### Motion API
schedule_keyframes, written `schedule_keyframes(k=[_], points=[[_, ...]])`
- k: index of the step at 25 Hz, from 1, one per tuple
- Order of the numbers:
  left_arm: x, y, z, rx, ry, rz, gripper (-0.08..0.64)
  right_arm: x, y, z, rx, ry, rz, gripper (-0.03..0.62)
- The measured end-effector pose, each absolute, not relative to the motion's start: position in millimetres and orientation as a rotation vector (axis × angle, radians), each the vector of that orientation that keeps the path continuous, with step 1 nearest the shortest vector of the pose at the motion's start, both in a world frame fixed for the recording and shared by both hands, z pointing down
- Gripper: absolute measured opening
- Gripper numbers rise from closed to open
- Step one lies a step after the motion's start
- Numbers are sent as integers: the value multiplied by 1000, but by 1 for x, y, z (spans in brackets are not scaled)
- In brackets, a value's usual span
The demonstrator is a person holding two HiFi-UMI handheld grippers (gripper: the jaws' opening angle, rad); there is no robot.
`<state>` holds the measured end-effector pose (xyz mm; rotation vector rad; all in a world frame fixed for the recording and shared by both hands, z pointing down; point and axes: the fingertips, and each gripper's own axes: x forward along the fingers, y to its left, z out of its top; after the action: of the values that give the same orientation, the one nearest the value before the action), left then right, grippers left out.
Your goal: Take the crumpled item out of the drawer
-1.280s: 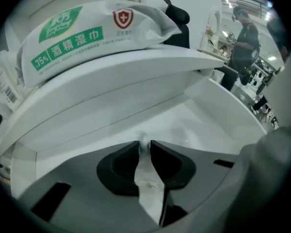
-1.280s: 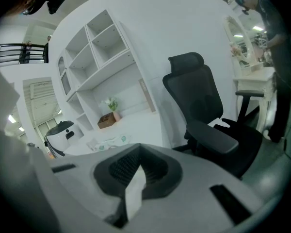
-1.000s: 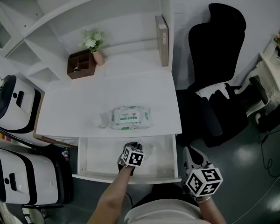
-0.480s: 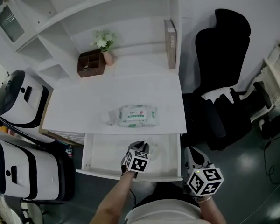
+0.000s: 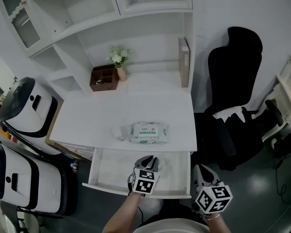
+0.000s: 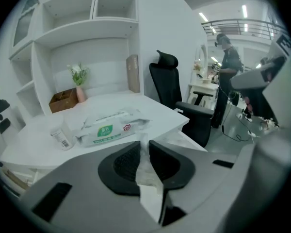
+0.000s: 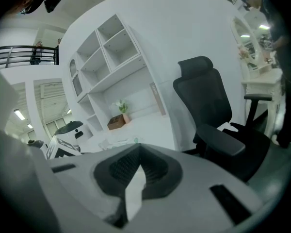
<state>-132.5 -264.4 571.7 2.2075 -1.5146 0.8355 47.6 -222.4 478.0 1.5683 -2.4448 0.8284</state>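
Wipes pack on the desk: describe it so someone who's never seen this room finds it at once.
Find the white desk under the shelves, behind the open drawer. Near its front edge lies the wipes pack. It is soft, flat and green-labelled, unlike the small bottle at its left and the wooden organiser further back.

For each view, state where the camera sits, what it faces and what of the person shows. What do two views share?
Head view: on the person's head, looking down at the desk and open drawer; a forearm, left gripper and right gripper show.
Left gripper view: on that gripper, facing the desk; its jaws pinch a crumpled item.
Right gripper view: on that gripper, facing the black chair; jaws together.
Shared: wipes pack, head and left gripper views.
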Motion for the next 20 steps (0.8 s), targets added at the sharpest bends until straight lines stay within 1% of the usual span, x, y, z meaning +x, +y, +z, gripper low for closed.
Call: schedule_keyframes(k=[8,20], points=[[-148,-256,523,2212,-1618,661,54,48,-228,467,1583,-2456,791,2],[-177,-232,479,2170,-1733,444,54,33,-227,458,1551,-2478,732,2]])
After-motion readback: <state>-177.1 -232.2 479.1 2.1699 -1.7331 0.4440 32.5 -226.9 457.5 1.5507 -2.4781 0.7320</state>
